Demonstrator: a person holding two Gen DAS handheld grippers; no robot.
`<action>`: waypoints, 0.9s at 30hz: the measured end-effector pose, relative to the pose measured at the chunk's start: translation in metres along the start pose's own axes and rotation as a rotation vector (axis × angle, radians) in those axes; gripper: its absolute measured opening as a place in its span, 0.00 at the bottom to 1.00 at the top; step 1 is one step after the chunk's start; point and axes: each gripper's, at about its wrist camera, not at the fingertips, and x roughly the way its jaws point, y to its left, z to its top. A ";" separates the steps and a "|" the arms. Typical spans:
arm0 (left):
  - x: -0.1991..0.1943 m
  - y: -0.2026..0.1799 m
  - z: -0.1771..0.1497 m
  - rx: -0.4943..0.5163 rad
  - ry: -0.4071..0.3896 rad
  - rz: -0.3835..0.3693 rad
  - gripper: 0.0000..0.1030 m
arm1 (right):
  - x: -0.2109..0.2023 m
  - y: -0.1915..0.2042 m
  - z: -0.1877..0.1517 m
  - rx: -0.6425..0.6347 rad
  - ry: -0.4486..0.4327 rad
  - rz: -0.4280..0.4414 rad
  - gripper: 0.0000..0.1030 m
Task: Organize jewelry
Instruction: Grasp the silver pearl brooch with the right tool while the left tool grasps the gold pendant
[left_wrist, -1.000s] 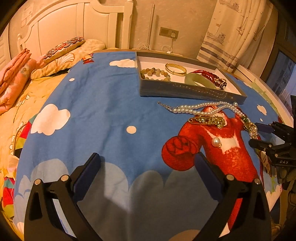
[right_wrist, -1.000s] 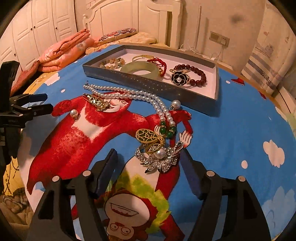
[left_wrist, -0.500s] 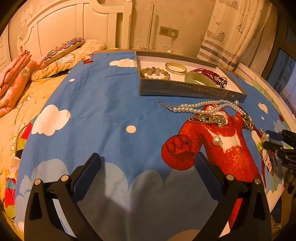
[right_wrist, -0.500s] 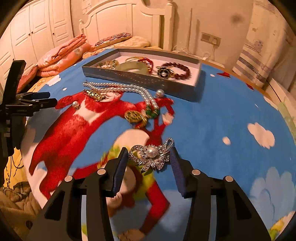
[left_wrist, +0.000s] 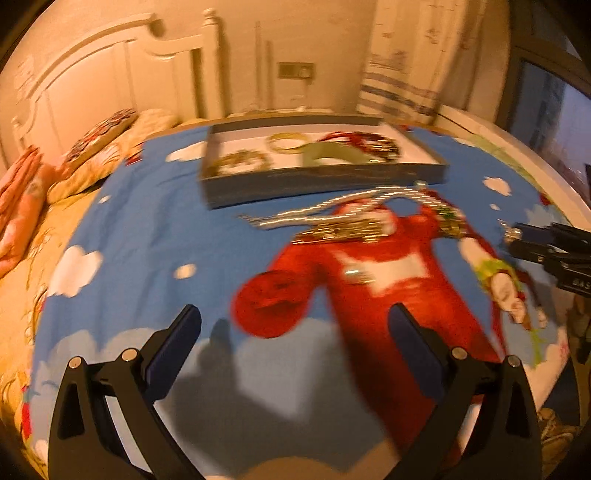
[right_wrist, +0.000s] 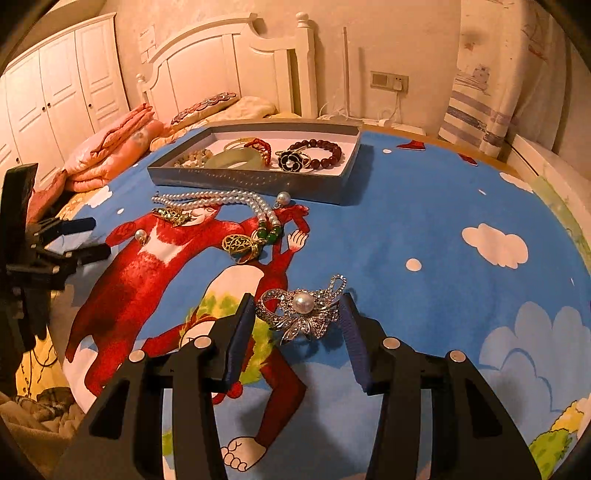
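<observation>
The silver brooch (right_wrist: 301, 308), set with a pearl at its middle, sits clamped between the two blue pads of the right gripper (right_wrist: 300, 314), which closes on its left and right edges above the blue cartoon bedspread (right_wrist: 424, 221). Whether the brooch clears the cloth is hard to judge from this angle. Beyond it lie a gold filigree pendant (right_wrist: 241, 246) beside green beads, a pearl necklace (right_wrist: 218, 199), a gold hair clip (right_wrist: 173, 215) and a single pearl earring (right_wrist: 140, 235), all loose on the spread. Further back stands the grey tray (right_wrist: 255, 181), holding a jade bangle (right_wrist: 234, 159), a dark red bead bracelet (right_wrist: 325, 153) and a black flower ring (right_wrist: 292, 159). The left gripper (left_wrist: 295, 332) hovers over the spread with its jaws wide apart and nothing between them; its view is blurred.
</observation>
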 end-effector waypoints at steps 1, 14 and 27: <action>0.002 -0.006 0.001 0.013 0.003 -0.002 0.97 | -0.001 0.000 0.000 0.000 -0.002 0.001 0.45; 0.015 -0.028 0.024 0.034 0.010 -0.028 0.82 | -0.007 0.000 -0.003 0.007 -0.043 0.038 0.45; 0.051 -0.041 0.057 0.221 0.058 0.000 0.74 | -0.013 -0.004 -0.005 0.025 -0.073 0.072 0.45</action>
